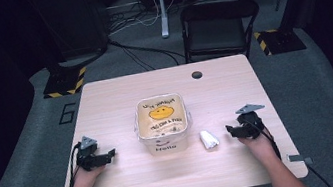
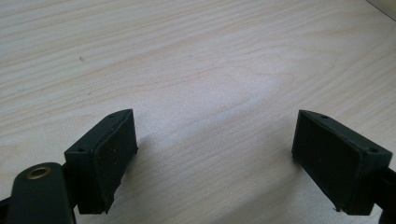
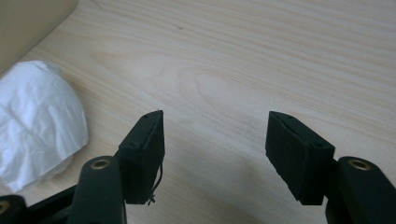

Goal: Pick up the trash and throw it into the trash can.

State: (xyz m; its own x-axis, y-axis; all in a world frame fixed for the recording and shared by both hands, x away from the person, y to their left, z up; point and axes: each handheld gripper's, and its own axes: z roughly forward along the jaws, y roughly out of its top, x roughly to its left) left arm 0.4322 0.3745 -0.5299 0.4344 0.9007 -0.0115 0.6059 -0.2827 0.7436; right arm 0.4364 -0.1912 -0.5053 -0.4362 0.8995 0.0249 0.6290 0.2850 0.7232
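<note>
Start pose: left gripper (image 1: 110,155) and right gripper (image 1: 230,130) rest on the pale wood counter (image 1: 115,101), jaws wide, empty. Crumpled white tissue (image 1: 208,139) lies just beside the cream printed plastic tub (image 1: 162,122). Likely next: right gripper reaches the tissue.

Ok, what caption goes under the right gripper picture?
Open right gripper above the wooden table, crumpled white tissue beside it.
</note>
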